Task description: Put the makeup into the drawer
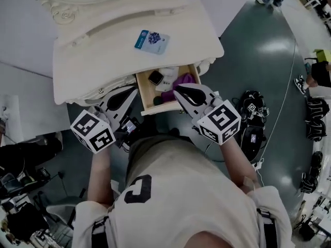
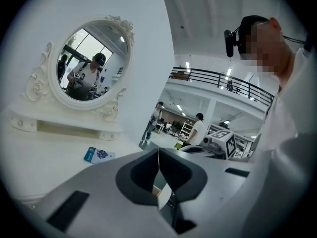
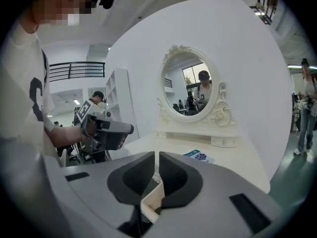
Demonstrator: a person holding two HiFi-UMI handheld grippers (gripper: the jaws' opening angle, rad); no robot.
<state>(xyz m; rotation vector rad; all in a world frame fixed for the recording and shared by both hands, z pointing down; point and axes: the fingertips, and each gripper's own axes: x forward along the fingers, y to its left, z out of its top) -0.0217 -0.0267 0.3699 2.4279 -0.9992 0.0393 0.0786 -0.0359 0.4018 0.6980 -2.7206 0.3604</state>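
Left tool (image 1: 132, 90) and right tool (image 1: 178, 93), both clenched on nothing, at the open drawer (image 1: 145, 96).
Small makeup pieces (image 1: 166, 78) lie in the pale wooden drawer just beyond the tips. A flat blue-and-white packet (image 1: 152, 41) rests farther off on the smooth cream bench (image 1: 98, 53), below a carved oval mirror (image 3: 191, 86). The floor (image 1: 258, 61) is glossy grey.

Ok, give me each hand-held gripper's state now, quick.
Left hand-held gripper: closed, holding nothing.
Right hand-held gripper: closed, holding nothing.
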